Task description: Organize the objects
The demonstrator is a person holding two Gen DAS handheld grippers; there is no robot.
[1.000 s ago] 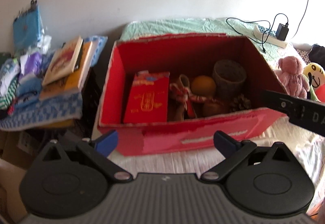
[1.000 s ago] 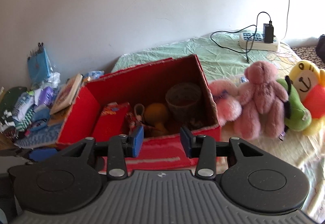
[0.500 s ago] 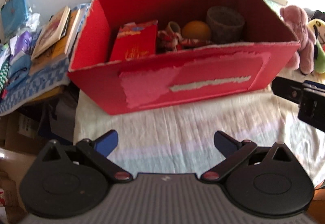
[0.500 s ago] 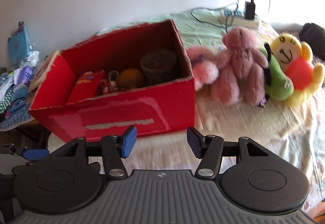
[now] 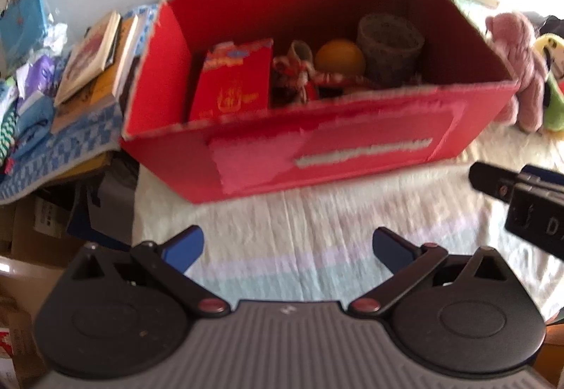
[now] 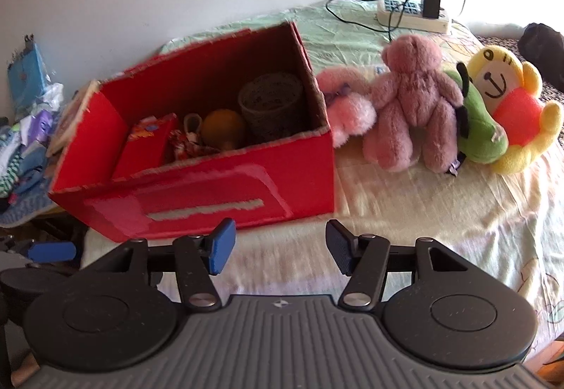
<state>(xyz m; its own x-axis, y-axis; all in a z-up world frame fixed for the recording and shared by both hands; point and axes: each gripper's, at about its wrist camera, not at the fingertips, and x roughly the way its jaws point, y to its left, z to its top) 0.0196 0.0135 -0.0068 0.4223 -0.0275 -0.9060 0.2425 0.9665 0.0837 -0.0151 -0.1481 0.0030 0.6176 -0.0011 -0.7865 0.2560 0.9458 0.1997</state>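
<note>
An open red cardboard box (image 5: pixel 335 156) (image 6: pixel 211 198) stands on the bed. It holds a red packet (image 5: pixel 232 82), an orange ball (image 5: pixel 340 55), a grey woven pot (image 5: pixel 389 43) and a red-and-white bundle (image 5: pixel 299 71). Right of the box lie a pink teddy bear (image 6: pixel 412 107), a pale pink plush (image 6: pixel 347 107) and a yellow-and-green plush (image 6: pixel 500 107). My left gripper (image 5: pixel 287 244) hangs open over the sheet in front of the box, nothing between its fingers. My right gripper (image 6: pixel 280 241) is before the box's right front corner, its jaws opening with nothing between them.
Books (image 5: pixel 95 50) and folded clothes (image 5: pixel 28 96) are stacked left of the box. A power strip with a charger and cables (image 6: pixel 412 13) lies at the back of the bed, a black object (image 6: pixel 543 47) at far right. Cardboard boxes (image 5: pixel 35 223) sit below the bed's left edge.
Both views have tipped down, so the box sits higher in frame and more bare sheet shows in front. The right gripper's jaws have spread wider. The left jaws stayed wide.
</note>
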